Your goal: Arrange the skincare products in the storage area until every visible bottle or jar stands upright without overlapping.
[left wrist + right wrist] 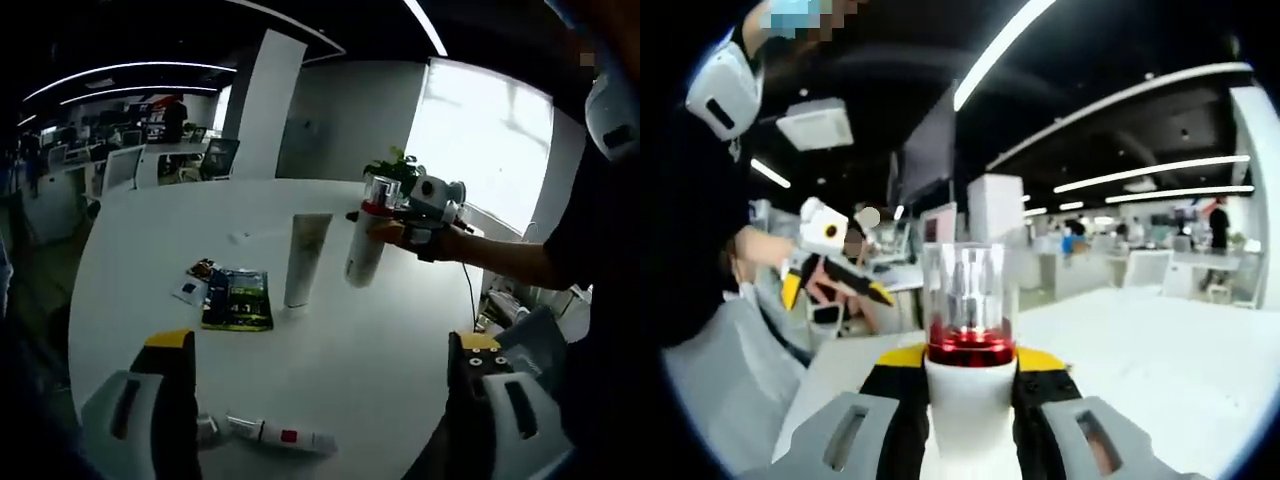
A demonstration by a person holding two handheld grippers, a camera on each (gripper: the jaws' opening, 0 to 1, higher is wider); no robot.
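Note:
A white bottle (pixel 364 250) with a red collar and clear cap hangs above the round white table (pixel 400 340), and my right gripper (pixel 374 212) is shut on its neck. In the right gripper view the same bottle (pixel 967 330) rises upright between the yellow-tipped jaws of that gripper (pixel 970 372). A white tube (pixel 305 258) stands upright just left of the bottle. A small white tube with a red label (pixel 281 435) lies flat near the table's front edge. My left gripper (pixel 322 350) is open, jaws wide apart over the table, holding nothing; it also appears as the left gripper (pixel 835 288).
A dark green packet (pixel 237 298) and small sachets (pixel 194 281) lie flat left of the standing tube. A potted plant (pixel 392 166) sits at the table's far edge. A person's arm (pixel 500 258) reaches in from the right. Office desks and chairs stand beyond.

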